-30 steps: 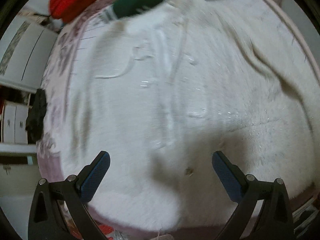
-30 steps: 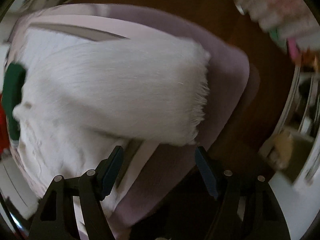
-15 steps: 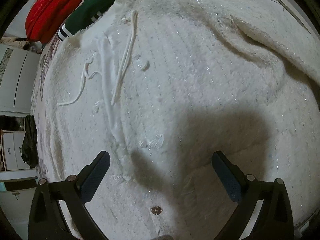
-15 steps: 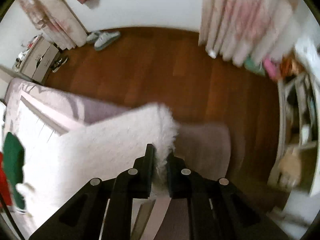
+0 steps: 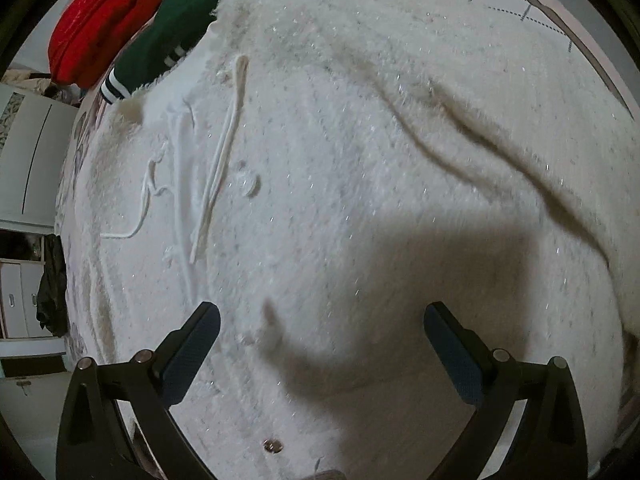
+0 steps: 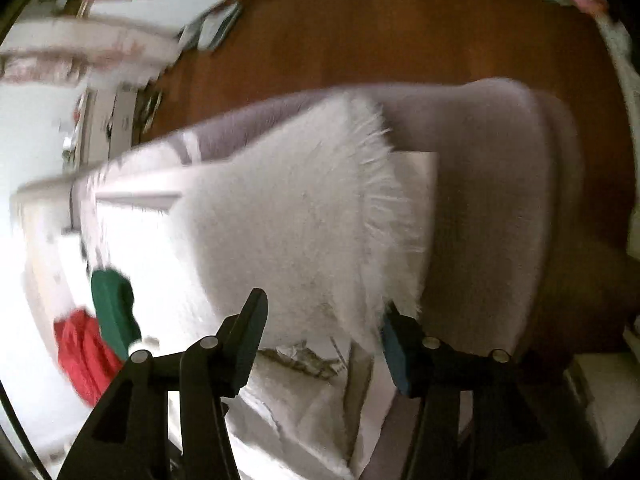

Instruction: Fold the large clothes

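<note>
We have the left tool [image 5: 320,344] spread wide, hovering just above the fluffy white garment [image 5: 360,184], gripping nothing. Our right tool [image 6: 324,328] has its fingers apart too, bracketing the fringed edge [image 6: 384,216] of a folded-over flap without pinching it. The garment lies spread across the bed [image 6: 500,168], drawstrings [image 5: 216,160] loose on top, green clothing [image 5: 224,4] and a red piece [image 5: 100,20] beyond. We judge a fold is freshly laid; next we need a firm pinch on another edge.
</note>
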{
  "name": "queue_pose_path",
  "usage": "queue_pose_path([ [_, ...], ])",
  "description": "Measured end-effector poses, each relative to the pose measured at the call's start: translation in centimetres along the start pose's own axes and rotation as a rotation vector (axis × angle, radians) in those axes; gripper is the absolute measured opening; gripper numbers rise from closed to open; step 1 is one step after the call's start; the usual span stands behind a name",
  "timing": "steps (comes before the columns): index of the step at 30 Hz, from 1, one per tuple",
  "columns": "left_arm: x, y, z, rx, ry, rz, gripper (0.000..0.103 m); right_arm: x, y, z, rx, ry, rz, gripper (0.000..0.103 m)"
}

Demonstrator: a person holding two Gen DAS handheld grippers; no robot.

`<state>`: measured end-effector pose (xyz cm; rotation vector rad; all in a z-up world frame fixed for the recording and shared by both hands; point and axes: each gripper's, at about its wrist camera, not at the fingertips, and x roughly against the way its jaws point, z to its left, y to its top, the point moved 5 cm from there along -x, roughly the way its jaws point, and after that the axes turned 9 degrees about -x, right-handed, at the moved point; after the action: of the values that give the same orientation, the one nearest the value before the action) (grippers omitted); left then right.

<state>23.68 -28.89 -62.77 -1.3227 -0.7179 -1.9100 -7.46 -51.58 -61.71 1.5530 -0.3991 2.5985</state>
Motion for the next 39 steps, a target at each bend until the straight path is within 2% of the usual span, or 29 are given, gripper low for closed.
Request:
queue_pose_path([
  [2,0.0,0.3,-0.1,0.01,-0.009,0.0,0.103,1.1,-1.5,0.7,0.011,0.0,-0.012,0.057],
  [4,-0.2,0.4,-0.1,0.015,-0.013,0.003,0.103,0.2,-3.3,1.2,0.022,-0.011,0.051,0.057],
  [6,-0.2,0.4,-0.2,0.014,-0.012,0.007,0.103,-0.2,-4.0,2.5,0.038,0.017,0.12,0.057],
  [9,-0.4,0.2,-0.3,0.005,-0.012,0.014,0.103,-4.3,-4.3,3.0,0.044,0.048,0.167,0.057],
  [12,-0.6,0.2,-0.2,-0.003,-0.012,0.013,0.103,-6.9,-1.0,1.8,-0.013,0.046,0.116,0.053],
  [13,-0.7,0.1,0.0,-0.002,-0.014,0.015,0.103,-7.5,-0.6,2.5,-0.022,0.047,0.075,0.05],
  [16,-0.9,0.0,0.0,0.006,-0.03,0.023,0.103,-6.1,1.3,4.6,0.016,0.07,-0.093,0.049],
  [18,-1.2,-0.1,-0.1,0.013,-0.036,0.03,0.103,-7.0,1.8,5.1,0.015,0.083,-0.073,0.052],
  [19,-1.4,-0.1,-0.1,0.017,-0.039,0.033,0.103,-8.0,1.8,5.4,0.015,0.088,-0.043,0.057],
  [20,-1.6,-0.1,0.0,0.022,-0.041,0.035,0.103,-8.9,1.8,6.1,0.023,0.098,-0.028,0.068],
  [22,-1.8,-0.1,0.0,0.033,-0.045,0.035,0.103,-9.5,2.2,7.6,0.026,0.12,-0.03,0.081],
  [23,-1.8,0.1,-0.1,0.04,-0.046,0.033,0.103,-9.7,2.1,8.7,0.02,0.121,-0.053,0.081],
  [24,-1.7,0.3,-0.2,0.049,-0.049,0.028,0.103,-9.7,2.1,9.2,0.018,0.12,-0.082,0.079],
  [25,-1.6,0.6,-0.3,0.056,-0.055,0.024,0.103,-9.3,2.4,9.6,0.015,0.135,-0.117,0.061],
  [26,-1.5,0.9,-0.5,0.063,-0.061,0.021,0.103,-9.3,2.4,10.4,0.013,0.145,-0.152,0.03],
  [27,-1.4,1.1,-0.6,0.068,-0.065,0.016,0.103,-8.6,3.0,10.3,0.007,0.141,-0.168,0.022],
  [30,-1.5,2.2,-0.8,0.071,-0.068,-0.004,0.103,-9.2,4.5,10.3,-0.036,0.205,-0.119,0.022],
  [33,-2.4,3.2,-1.4,0.053,-0.05,-0.007,0.103,-10.0,5.6,10.4,-0.049,0.202,-0.099,0.01],
  [39,-3.7,5.1,-0.6,0.109,-0.1,-0.006,0.103,-4.2,5.7,13.8,0.095,0.21,-0.2,0.007],
])
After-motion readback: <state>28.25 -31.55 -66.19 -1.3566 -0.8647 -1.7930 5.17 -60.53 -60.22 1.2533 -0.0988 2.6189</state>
